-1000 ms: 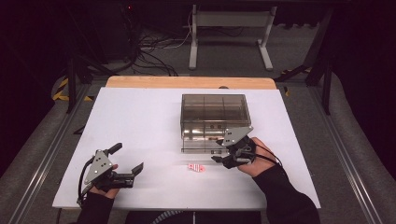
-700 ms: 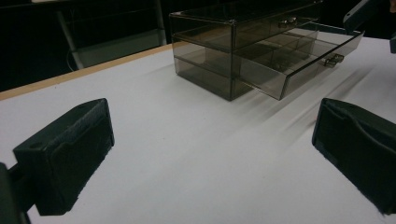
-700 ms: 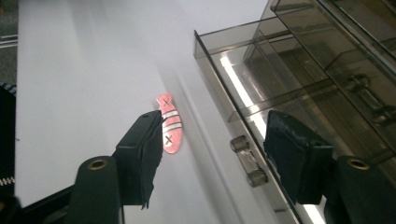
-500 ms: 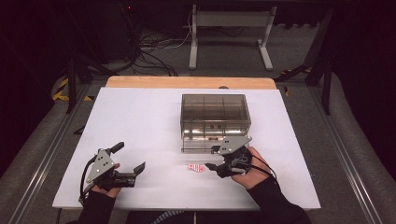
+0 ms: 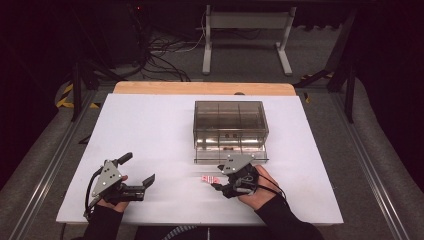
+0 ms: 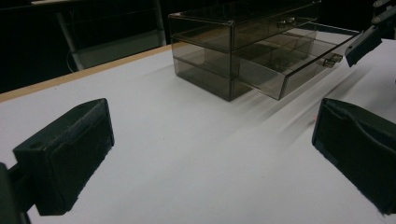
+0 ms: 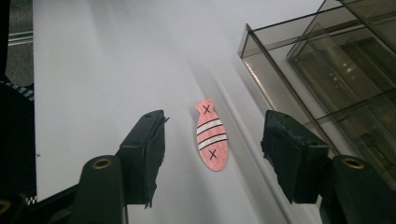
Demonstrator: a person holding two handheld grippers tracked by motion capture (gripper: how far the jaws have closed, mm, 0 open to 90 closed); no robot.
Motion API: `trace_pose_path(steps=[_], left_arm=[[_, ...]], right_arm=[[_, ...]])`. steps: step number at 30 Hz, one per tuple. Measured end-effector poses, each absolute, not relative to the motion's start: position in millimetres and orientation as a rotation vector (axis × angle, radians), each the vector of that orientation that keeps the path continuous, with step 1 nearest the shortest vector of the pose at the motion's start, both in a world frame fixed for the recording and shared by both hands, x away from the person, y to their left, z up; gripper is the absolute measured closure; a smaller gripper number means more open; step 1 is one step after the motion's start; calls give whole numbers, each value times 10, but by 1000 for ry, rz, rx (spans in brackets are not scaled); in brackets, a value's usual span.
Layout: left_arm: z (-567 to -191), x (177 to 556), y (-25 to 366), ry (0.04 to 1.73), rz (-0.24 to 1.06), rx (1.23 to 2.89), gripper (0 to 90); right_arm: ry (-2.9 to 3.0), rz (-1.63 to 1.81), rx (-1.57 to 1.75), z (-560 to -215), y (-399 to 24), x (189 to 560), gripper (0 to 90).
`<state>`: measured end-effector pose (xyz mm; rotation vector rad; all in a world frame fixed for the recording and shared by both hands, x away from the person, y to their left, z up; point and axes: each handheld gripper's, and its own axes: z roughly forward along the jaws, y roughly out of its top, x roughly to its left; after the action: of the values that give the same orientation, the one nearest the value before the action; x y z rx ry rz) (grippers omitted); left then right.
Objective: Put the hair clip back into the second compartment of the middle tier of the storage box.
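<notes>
A person sits at a white table (image 5: 150, 130) with a two-jaw claw in each hand. The right claw (image 5: 216, 183) hangs low over a small pink hair clip (image 5: 209, 179), a flat, fish-shaped piece with white stripes and two black crosses. In the right gripper view the clip (image 7: 212, 135) lies flat on the table between the two black jaws, closer to the tips than to the hand, and touches neither pad; the jaws stand released and part way open, framing the clip as if lined up to pinch it across its narrow width. Just beyond the right claw stands a smoky clear drawer box (image 5: 229, 125), its bottom drawer (image 5: 230, 152) pulled out toward the person. That open drawer, so near the clip, looks like the place where the clip is meant to go. The left claw (image 5: 145, 182) rests near the table's front edge, well to the left of the clip, with its jaws wide apart and nothing between them. It seems parked out of the way, pointing toward the drawer box (image 6: 243, 51), while the right hand does the picking.
</notes>
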<state>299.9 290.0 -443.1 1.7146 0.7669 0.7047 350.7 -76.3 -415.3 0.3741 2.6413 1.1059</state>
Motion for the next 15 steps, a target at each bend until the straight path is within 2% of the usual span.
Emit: trace_pose_path(steps=[15], left_arm=[[-4433,3004,2897,764,702,1717,0]], right_arm=[[2690,1060,371,-4296,-625,3510,408]])
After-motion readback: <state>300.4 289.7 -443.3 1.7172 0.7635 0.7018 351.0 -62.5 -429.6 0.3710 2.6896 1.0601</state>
